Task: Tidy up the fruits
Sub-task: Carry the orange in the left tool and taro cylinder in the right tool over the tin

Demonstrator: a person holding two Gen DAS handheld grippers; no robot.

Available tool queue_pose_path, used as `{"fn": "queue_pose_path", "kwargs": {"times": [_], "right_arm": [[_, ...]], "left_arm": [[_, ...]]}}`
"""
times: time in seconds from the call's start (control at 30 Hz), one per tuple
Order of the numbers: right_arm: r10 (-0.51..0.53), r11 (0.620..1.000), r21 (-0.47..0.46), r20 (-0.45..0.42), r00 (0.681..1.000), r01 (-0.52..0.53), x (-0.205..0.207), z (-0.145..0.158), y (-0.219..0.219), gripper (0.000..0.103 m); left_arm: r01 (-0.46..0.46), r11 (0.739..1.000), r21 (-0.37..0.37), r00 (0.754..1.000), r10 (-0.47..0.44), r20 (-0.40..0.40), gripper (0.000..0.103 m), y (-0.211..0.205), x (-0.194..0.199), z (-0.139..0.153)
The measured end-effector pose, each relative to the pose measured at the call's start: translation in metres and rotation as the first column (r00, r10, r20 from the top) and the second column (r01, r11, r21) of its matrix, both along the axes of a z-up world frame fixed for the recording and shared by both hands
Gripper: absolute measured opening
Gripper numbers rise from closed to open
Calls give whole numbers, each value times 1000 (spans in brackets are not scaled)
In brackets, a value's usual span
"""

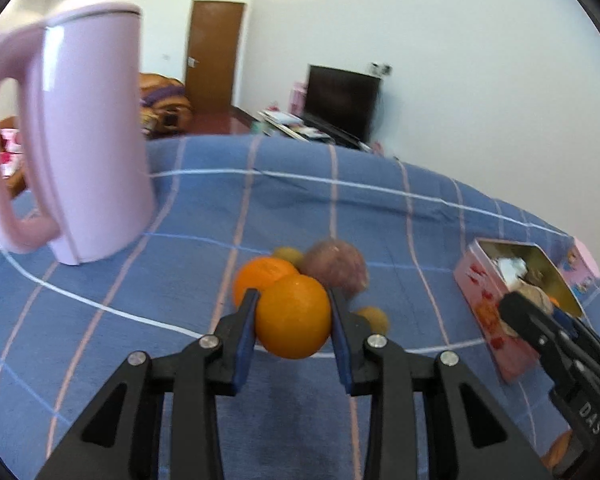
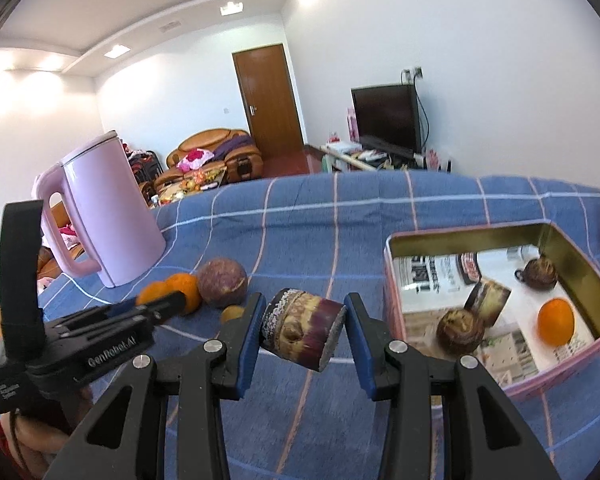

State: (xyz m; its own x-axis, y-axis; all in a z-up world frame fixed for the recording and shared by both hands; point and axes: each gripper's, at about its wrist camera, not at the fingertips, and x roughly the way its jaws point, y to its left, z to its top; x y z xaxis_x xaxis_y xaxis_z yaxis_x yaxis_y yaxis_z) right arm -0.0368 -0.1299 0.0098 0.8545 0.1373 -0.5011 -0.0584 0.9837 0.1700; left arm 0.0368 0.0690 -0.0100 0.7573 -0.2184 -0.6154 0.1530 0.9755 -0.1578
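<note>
The left gripper (image 1: 294, 314) clamps an orange (image 1: 293, 317) mid-table; the right gripper (image 2: 305, 330) grips a cut fruit chunk (image 2: 302, 328) beside the pink tin (image 2: 396, 312).

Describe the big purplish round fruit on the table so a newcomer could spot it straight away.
Start at the tall pink kettle on the blue checked tablecloth. Just beside its base lies a small heap of fruit, and the purplish round fruit sits there against two oranges. It is the largest of the heap, dull and mottled.
</note>
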Motion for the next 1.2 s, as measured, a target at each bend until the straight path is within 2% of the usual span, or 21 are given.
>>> {"fn": "queue_pose_path", "kwargs": {"times": [0.17, 0.33, 0.63, 1.2], "right_arm": [[16, 999, -32, 28, 999, -15, -2, 3, 6, 43], [15, 997, -75, 56, 998, -10, -8, 5, 11, 43], [35, 993, -111, 63, 997, -28, -21, 5, 9, 43], [31, 989, -145, 97, 995, -17, -48, 8, -35, 43]], "left_arm": [[-79, 997, 18, 997, 79, 25, 35, -2, -10, 4], [-112, 993, 44, 992, 109, 62, 35, -12, -27, 8], [-87, 990, 107, 993, 77, 95, 36, -42, -46, 11], [-39, 993, 109, 996, 30, 85, 36, -88, -57, 12]]}}
